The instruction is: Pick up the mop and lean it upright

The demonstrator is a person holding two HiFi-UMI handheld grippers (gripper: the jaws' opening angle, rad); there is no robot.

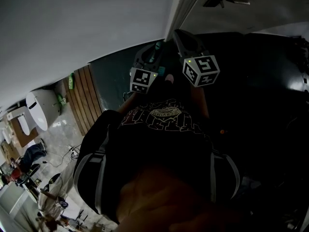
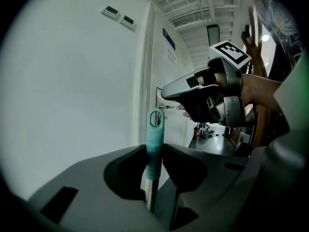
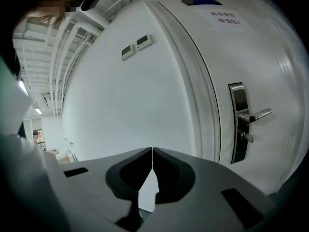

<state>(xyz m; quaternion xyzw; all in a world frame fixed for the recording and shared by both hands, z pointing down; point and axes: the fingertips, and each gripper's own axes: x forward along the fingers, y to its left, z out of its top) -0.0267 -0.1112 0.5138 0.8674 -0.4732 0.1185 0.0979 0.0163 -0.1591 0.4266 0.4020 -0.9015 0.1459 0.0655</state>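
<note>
Between the left gripper's (image 2: 155, 152) clamping jaws stands the mop handle (image 2: 155, 129); right gripper's (image 3: 152, 151) jaws touch.

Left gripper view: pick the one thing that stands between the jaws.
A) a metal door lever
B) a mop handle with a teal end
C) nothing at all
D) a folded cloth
B: the mop handle, teal at its top end with a hanging hole, stands upright between the jaws, which close against it on both sides.
</note>
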